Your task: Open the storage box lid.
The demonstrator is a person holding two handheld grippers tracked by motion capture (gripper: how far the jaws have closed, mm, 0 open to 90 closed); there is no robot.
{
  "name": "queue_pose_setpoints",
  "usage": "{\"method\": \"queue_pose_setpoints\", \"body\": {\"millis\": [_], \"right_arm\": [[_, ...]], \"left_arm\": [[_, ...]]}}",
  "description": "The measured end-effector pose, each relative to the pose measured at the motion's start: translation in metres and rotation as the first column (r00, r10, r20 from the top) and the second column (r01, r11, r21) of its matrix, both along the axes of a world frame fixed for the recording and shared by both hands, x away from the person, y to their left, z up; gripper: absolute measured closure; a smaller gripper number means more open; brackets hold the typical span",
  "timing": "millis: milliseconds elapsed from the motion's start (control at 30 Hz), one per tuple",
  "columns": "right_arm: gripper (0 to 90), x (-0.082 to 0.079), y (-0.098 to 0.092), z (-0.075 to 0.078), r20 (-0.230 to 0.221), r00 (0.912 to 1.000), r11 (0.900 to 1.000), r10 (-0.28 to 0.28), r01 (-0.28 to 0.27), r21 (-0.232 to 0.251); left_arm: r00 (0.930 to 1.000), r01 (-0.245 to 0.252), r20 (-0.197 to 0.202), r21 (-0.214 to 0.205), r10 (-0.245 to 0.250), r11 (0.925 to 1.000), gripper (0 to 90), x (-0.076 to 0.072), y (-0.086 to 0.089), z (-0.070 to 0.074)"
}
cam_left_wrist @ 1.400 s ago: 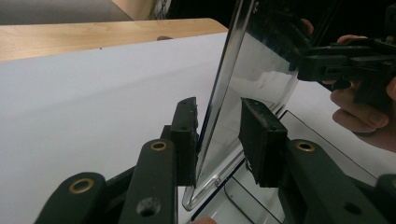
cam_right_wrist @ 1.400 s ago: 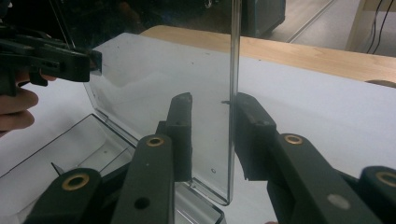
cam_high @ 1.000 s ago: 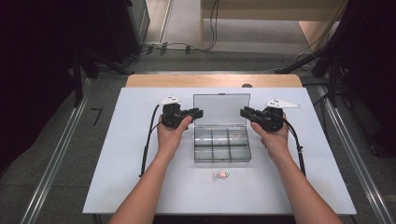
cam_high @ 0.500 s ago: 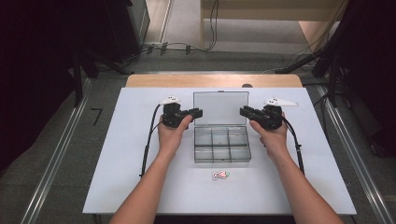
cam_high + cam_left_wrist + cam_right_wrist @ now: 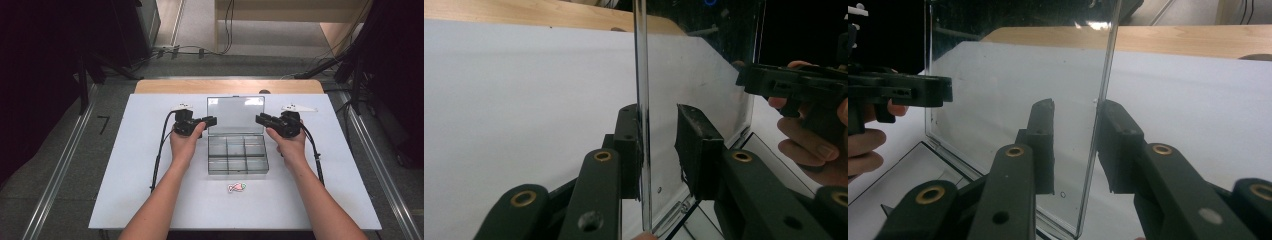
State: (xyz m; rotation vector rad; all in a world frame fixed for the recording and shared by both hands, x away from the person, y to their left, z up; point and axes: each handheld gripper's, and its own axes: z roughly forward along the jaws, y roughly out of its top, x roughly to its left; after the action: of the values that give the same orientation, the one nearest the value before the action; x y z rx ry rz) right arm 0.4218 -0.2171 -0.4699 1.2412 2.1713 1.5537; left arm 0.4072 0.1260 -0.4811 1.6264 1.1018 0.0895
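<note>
Clear plastic organizer box (image 5: 237, 154) sits in the middle of the white table (image 5: 130, 165), its lid (image 5: 236, 115) standing upright at the far side. The left gripper (image 5: 209, 120) reaches in from the left with the lid's left edge between its jaws: one pad lies against the pane, the other stands just off it, so nothing is clamped. The right gripper (image 5: 261, 119) comes in from the right with the lid's right edge between its jaws; these have just been opening, and a gap shows on the inner side. A small red and green sticker (image 5: 236, 187) lies near the box's near edge.
</note>
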Motion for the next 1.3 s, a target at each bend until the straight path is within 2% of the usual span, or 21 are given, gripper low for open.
{"method": "queue_pose_setpoints", "body": {"millis": [200,300,433,667,967,1133,1300], "right_arm": [[63.8,0.004,0.003,-0.003,-0.02,0.9998,0.9999,-0.007,0.007,-0.013],[63.0,0.007,0.002,-0.006,-0.038,0.9993,1.0,-0.005,0.006,0.003],[62.4,0.011,0.001,-0.012,-0.084,0.9964,0.9987,-0.007,0.011,0.05],[59.5,0.017,0.0,-0.021,-0.132,0.9913,0.9966,-0.002,0.013,0.081],[53.3,0.019,0.003,-0.028,-0.173,0.9848,0.9966,0.006,0.008,0.082],[50.1,0.021,0.003,-0.033,-0.207,0.9782,0.996,0.016,0.003,0.089],[46.6,0.023,0.004,-0.035,-0.224,0.9743,0.9961,0.022,-0.002,0.088]], "left_arm": [[0.9999,-0.011,-0.01,0.03,0.011,0.9995,67.4,0.002,-0.003,-0.001],[0.9996,-0.015,-0.022,0.027,0.015,0.9995,65.6,0.004,-0.004,-0.003],[0.9989,-0.021,-0.043,0.024,0.022,0.9995,63.1,0.006,-0.005,-0.007],[0.9968,-0.025,-0.075,0.022,0.026,0.9995,58.1,0.01,-0.007,-0.013],[0.9936,-0.023,-0.11,0.028,0.026,0.9993,51.8,0.012,-0.01,-0.018],[0.9928,-0.004,-0.12,0.057,0.01,0.9984,45.5,0.013,-0.012,-0.02],[0.9962,-0.014,-0.083,0.123,0.024,0.9923,34.3,0.011,-0.018,-0.02]]}}
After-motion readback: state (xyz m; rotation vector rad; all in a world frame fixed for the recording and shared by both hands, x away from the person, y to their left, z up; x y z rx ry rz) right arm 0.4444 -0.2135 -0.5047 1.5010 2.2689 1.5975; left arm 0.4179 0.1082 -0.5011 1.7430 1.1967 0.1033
